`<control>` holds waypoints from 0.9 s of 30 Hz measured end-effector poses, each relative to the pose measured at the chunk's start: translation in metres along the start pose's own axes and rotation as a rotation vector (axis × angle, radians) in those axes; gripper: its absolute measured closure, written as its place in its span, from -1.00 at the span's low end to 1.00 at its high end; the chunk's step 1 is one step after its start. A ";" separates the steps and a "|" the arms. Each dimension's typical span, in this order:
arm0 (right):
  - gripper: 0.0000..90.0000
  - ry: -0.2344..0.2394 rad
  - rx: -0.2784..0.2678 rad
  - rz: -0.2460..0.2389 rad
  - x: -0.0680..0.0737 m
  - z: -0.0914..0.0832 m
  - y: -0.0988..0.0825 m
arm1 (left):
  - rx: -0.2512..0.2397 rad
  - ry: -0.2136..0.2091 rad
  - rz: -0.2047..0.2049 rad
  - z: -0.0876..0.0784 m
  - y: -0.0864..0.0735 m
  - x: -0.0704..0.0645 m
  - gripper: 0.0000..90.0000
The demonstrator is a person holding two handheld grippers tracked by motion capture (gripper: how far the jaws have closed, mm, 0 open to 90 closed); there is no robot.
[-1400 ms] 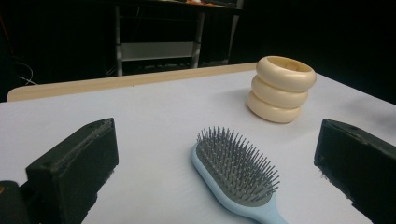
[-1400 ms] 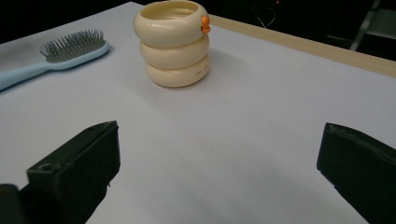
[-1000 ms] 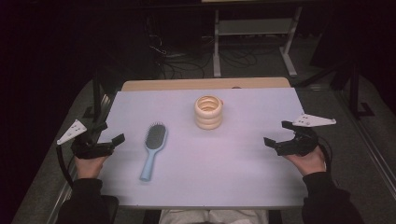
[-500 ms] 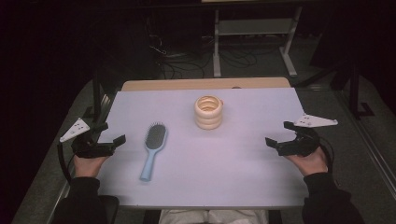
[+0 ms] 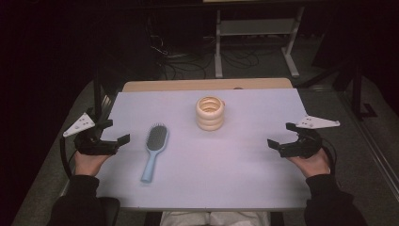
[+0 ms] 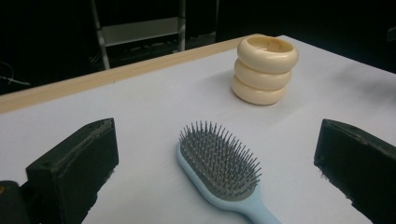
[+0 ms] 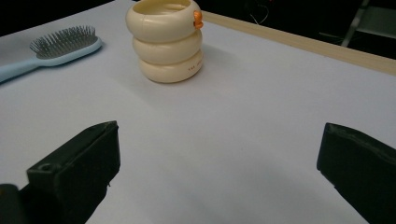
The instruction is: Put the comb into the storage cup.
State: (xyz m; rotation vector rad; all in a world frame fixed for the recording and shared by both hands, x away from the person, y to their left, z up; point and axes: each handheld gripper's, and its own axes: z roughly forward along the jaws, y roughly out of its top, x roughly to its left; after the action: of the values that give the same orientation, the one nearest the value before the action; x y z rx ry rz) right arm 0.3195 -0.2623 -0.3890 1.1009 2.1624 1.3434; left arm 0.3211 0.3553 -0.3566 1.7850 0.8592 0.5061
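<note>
Holding both grippers low at the desk's (image 5: 244, 188) outer edges, we've got nothing in hand yet. Left gripper (image 5: 113, 132) sits at the left edge, jaws spread wide & empty; right gripper (image 5: 282, 135) mirrors it at the right edge, jaws just as wide, also empty. Reads like a ready stance to us: hands parked apart so the middle of the desk stays free, jaws pre-opened for a first grab.

Hairbrush (image 5: 153, 150) lies flat, bristles up, light blue handle pointing back toward the person, head pointing away. That layout makes sense for a left-hand pick, since it's near the left gripper, just to its right, not touching. In the left gripper view the hairbrush (image 6: 219, 163) sits right between the two black jaws, a bit ahead of them, so the gripper is already lined up on it.

Cream ring stack (image 5: 211, 113), three rings upright w/ a small orange bit at the top rim, stands mid-desk, farther back. Right gripper view has the ring stack (image 7: 164, 42) ahead & to the left of its jaws, well apart from them. Hairbrush & stack stand apart, no contact.
</note>
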 end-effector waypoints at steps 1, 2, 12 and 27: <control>-1.00 0.000 0.000 0.000 0.000 0.000 0.000 | 0.004 -0.004 0.006 0.000 0.002 -0.001 -1.00; -1.00 0.001 0.001 -0.001 0.000 0.000 0.000 | 0.007 -0.009 0.014 0.000 0.004 -0.002 -1.00; -1.00 0.000 0.005 -0.004 0.000 0.001 0.000 | 0.028 -0.060 0.061 0.010 0.022 -0.015 -1.00; -1.00 0.004 0.013 -0.011 0.002 0.002 0.000 | 0.072 -0.156 0.081 0.034 0.030 -0.032 -1.00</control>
State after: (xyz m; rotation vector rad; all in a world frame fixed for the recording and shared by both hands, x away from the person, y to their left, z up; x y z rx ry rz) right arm 0.3196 -0.2601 -0.3898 1.0906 2.1797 1.3293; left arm 0.3331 0.3040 -0.3390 1.9038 0.7063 0.3862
